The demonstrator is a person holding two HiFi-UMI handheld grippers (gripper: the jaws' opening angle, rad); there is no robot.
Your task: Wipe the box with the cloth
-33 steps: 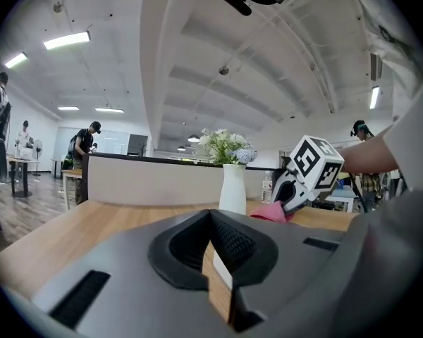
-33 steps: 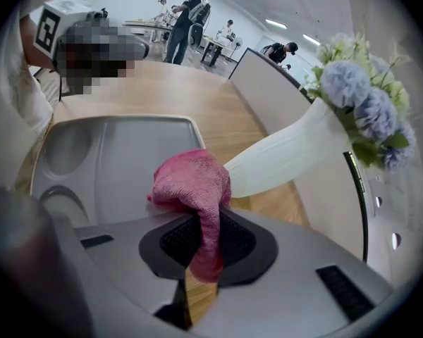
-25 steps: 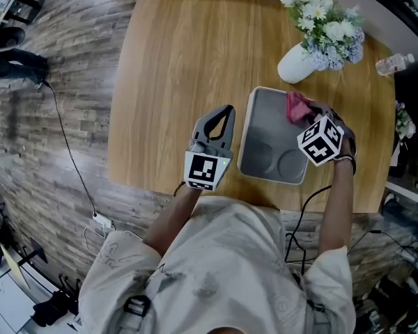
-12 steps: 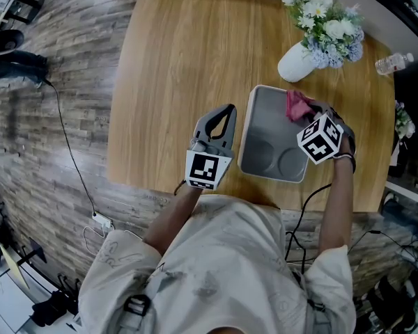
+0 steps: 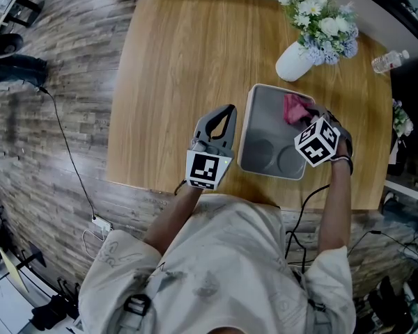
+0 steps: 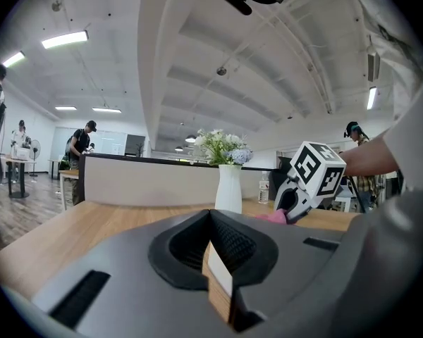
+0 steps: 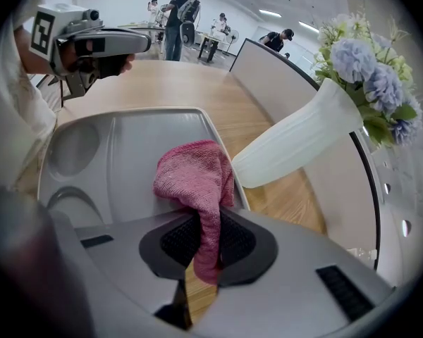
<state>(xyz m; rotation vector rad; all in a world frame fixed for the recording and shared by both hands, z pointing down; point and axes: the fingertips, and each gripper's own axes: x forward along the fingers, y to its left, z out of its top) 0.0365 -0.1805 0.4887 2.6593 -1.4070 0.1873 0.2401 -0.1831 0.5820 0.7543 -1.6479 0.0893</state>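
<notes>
A grey box (image 5: 265,124) (image 7: 127,153), shallow like a tray with two round hollows, lies on the wooden table (image 5: 181,68). My right gripper (image 5: 308,120) (image 7: 206,241) is shut on a pink cloth (image 5: 295,108) (image 7: 197,182), which bunches over the box's far right part near its rim. My left gripper (image 5: 223,117) (image 6: 213,248) hovers just left of the box with its jaws together and nothing between them. In the left gripper view the pink cloth (image 6: 273,217) shows under the right gripper's marker cube (image 6: 316,169).
A white vase (image 5: 294,62) (image 7: 296,143) (image 6: 228,187) of flowers (image 5: 320,19) stands right behind the box. A plastic bottle (image 5: 389,61) lies at the table's right edge. Several people stand far off in the room. A cable runs over the plank floor (image 5: 49,117) on the left.
The right gripper with the cloth has slid slightly leftward across the box. The left gripper has stayed still.
</notes>
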